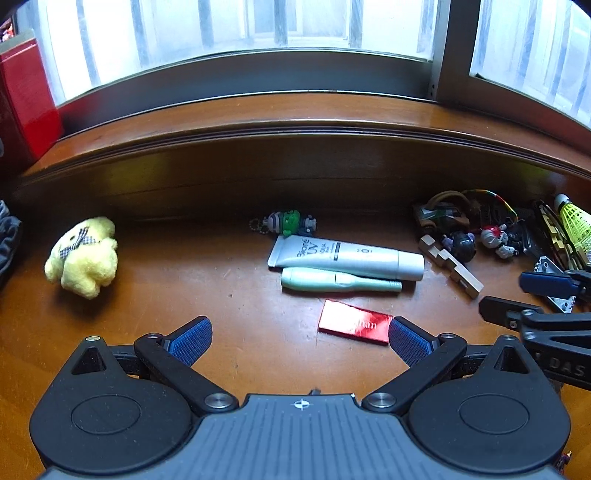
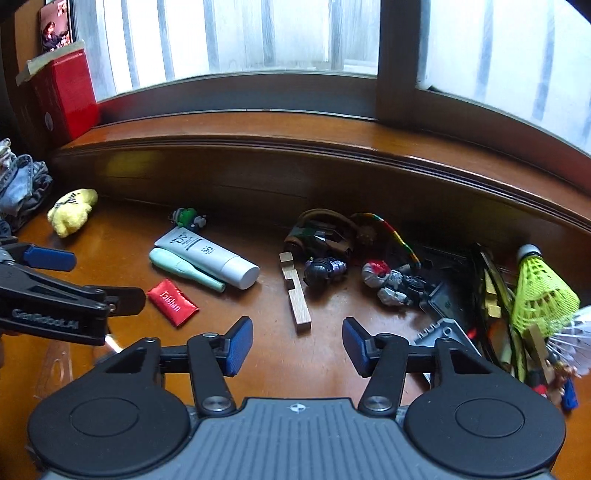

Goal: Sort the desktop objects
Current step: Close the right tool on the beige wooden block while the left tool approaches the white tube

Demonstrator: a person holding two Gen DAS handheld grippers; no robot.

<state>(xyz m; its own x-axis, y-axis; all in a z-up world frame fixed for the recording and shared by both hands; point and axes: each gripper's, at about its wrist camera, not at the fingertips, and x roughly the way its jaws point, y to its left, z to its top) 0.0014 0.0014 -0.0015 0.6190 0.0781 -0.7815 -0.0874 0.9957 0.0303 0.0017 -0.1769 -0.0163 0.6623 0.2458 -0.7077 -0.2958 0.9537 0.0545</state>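
— Brown wooden tabletop point(image 1: 229, 280) under a bright window point(image 1: 240, 33). Left claw point(image 1: 300, 338) spread wide, empty, close behind the red packet point(image 1: 354, 322).
— Right claw point(image 2: 297, 341) likewise parted, gripping nothing, wooden block point(image 2: 295, 299) just beyond.
— Sunscreen tube point(image 1: 347, 257) touching mint pen point(image 1: 340, 280) mid-surface; yellow plush point(image 1: 83, 256) far left.
— Toy clutter and neon shuttlecock point(image 2: 539, 291) heaped right.

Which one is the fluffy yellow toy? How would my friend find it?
Start at the wooden desk under the big window, then look to its far left end, near the grey cloth. The yellow plush toy lies there alone, apart from the white tube in the middle. It is the only soft, fuzzy thing, with a checked bow.
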